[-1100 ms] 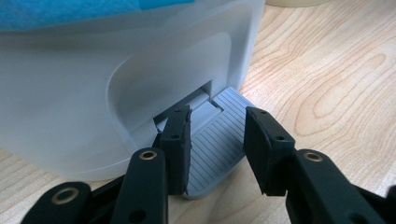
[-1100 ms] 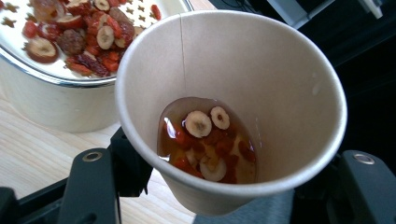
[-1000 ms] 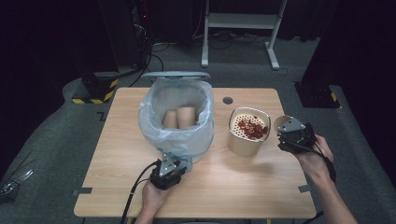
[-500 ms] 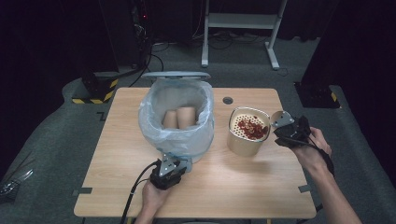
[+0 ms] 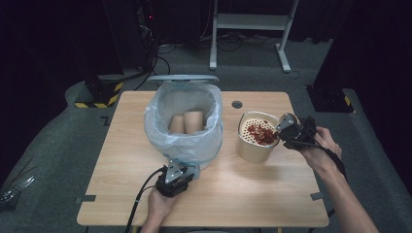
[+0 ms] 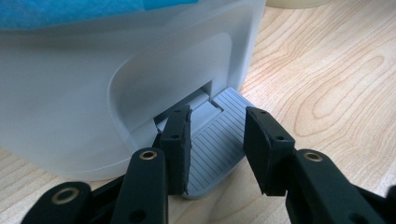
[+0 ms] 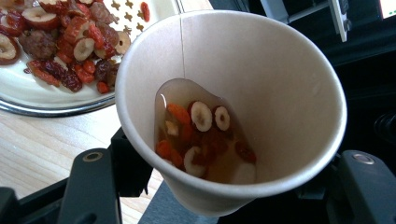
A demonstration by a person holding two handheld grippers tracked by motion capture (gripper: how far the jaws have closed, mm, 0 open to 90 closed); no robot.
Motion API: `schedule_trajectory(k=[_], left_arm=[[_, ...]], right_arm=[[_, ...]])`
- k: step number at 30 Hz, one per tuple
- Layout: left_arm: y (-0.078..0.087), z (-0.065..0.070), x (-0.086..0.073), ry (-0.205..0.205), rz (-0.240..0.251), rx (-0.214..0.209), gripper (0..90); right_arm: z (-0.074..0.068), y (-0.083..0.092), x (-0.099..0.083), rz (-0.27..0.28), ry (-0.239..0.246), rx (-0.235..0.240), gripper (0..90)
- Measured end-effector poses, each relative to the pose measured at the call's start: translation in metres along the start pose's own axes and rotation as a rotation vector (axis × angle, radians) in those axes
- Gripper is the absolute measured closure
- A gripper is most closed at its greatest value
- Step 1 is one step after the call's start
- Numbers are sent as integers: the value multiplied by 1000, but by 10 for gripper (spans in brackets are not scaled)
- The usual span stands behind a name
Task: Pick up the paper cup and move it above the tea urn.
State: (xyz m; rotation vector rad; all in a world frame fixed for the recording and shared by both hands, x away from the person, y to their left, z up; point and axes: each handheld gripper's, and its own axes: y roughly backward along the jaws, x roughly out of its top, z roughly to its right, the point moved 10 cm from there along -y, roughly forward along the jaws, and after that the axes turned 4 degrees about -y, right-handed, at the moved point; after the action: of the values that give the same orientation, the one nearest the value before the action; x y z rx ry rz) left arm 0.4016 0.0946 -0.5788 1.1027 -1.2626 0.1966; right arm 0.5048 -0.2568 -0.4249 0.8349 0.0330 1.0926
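1. Standing mid-table (image 5: 121, 194), a bag-lined pedal bin (image 5: 187, 127) is shown with its grey pedal (image 6: 219, 140) lying between the parted jaws of the left gripper (image 6: 217, 140).
2. A metal strainer pot (image 5: 255, 138) holding red fruit is seen just beside the right gripper (image 5: 291, 128).
3. A tilted paper cup (image 7: 233, 107), clamped by that gripper, is held with its mouth toward the strainer; liquid and fruit slices are pooled inside, and tipping is judged the coming move.
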Motion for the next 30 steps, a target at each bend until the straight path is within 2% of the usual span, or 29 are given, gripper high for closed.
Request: schedule_trajectory(k=[8, 16, 30], left_arm=[[0, 0, 0, 1, -2, -4, 617], [0, 0, 0, 2, -1, -4, 618], [0, 0, 0, 1, -2, -4, 617]], right_arm=[[1, -1, 3, -16, 31, -13, 356], [2, -1, 5, -34, 82, -32, 356], [3, 0, 7, -51, 114, -55, 357]])
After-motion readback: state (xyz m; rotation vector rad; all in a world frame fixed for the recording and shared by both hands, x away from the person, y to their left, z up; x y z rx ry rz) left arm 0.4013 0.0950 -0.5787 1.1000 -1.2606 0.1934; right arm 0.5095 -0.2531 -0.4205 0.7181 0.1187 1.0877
